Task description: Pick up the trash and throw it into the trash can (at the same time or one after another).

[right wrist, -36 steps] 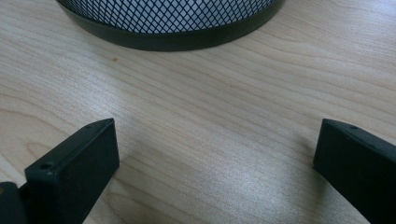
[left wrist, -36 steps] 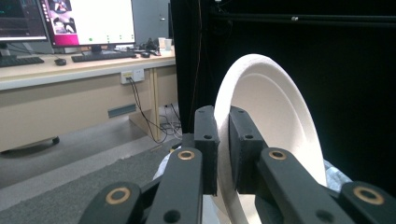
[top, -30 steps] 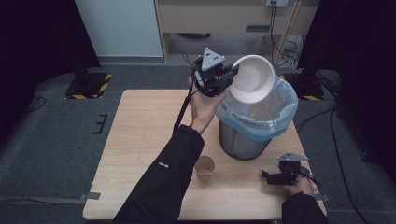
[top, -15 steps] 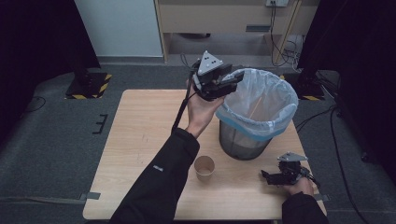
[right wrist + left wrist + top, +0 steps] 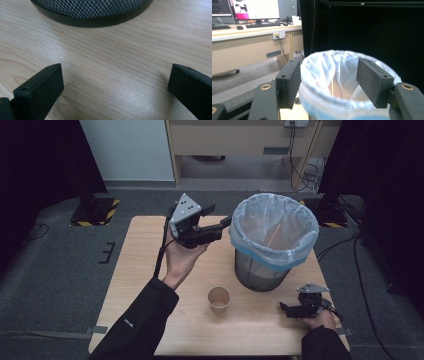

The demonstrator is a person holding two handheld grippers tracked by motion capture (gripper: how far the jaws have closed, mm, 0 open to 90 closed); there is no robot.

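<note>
Left gripper (image 5: pixel 222 224) beside lined bin (image 5: pixel 272 227), fingers wide and empty, white bowl gone; right gripper (image 5: pixel 290 309) unmoved on tabletop (image 5: pixel 150 270), fingers wide.

Matt wood table (image 5: pixel 150 285), mesh metal bin (image 5: pixel 260 272) w/ thin plastic liner (image 5: pixel 274 227)

The left black two-jaw tool (image 5: pixel 222 226), topped by a grey three-cornered plate, is held raised at upper centre of the high view, jaws wide apart, the dark-sleeved forearm reaching up from the bottom. The right black two-jaw tool (image 5: pixel 286 309) sits low at lower right, jaws spread.
</note>
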